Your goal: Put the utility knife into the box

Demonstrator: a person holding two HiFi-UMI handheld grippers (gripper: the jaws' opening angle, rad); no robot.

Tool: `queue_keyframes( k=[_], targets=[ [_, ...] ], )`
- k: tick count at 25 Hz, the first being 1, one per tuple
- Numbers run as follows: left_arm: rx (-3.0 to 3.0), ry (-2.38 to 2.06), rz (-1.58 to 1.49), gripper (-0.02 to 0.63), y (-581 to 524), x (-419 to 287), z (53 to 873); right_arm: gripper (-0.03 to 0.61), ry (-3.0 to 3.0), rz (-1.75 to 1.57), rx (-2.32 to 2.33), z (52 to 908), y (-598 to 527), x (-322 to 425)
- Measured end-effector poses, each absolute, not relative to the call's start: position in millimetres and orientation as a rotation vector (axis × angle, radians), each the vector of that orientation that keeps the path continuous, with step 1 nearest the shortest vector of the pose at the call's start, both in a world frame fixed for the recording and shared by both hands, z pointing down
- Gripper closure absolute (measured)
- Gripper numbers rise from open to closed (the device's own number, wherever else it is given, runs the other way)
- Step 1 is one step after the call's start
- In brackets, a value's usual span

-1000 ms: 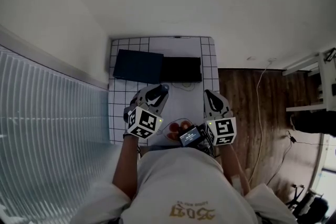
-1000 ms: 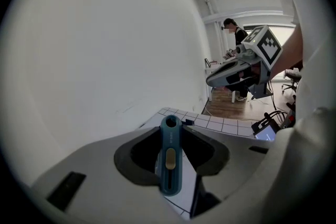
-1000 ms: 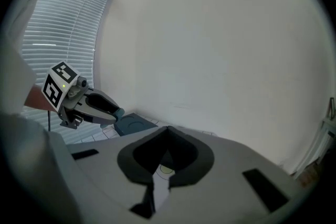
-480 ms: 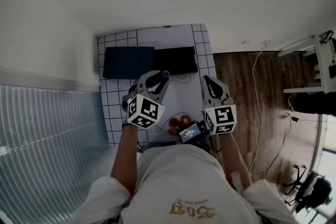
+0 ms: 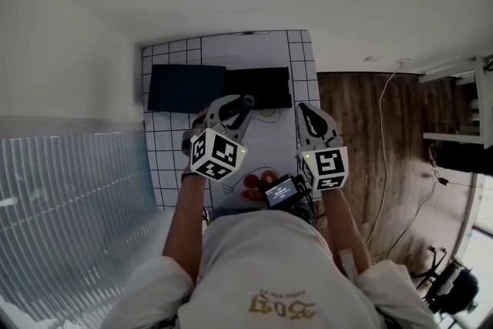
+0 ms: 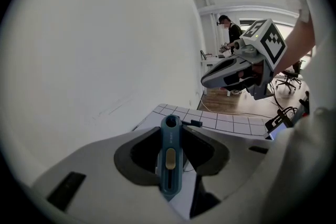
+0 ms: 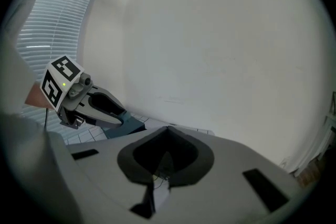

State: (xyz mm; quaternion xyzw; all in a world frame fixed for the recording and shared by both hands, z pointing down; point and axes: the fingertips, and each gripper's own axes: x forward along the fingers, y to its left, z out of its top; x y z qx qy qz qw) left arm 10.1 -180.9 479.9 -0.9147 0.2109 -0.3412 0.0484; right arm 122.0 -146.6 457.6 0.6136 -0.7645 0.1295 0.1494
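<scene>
A teal-blue utility knife (image 6: 169, 157) with a yellow slider stands clamped between the pads of my left gripper (image 6: 170, 132), its holed end poking out past the fingertips. In the head view my left gripper (image 5: 233, 109) hovers over the white gridded table (image 5: 281, 50), just short of a dark blue box (image 5: 187, 88) and a black box (image 5: 258, 86) lying side by side at the far end. My right gripper (image 5: 310, 116) is shut with nothing in it, level with the left one, and its jaws meet at a point (image 7: 168, 128).
Red pieces on a round plate (image 5: 258, 182) lie at the table's near edge by my body. A small screen device (image 5: 279, 193) hangs at my chest. White wall lies beyond the table, wooden floor (image 5: 362, 127) to the right, and a blind to the left.
My left gripper, still holding the knife, has moved a little forward towards the boxes. The right gripper has hardly moved. The head camera has shifted.
</scene>
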Motion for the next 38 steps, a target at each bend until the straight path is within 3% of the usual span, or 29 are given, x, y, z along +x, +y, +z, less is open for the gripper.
queue_keyframes(
  k=[38],
  targets=[
    [-2.854, 0.484, -1.472, 0.479, -225, 74, 613, 0.571, -2.117, 0.618, 1.701, 564, -197, 171]
  ],
)
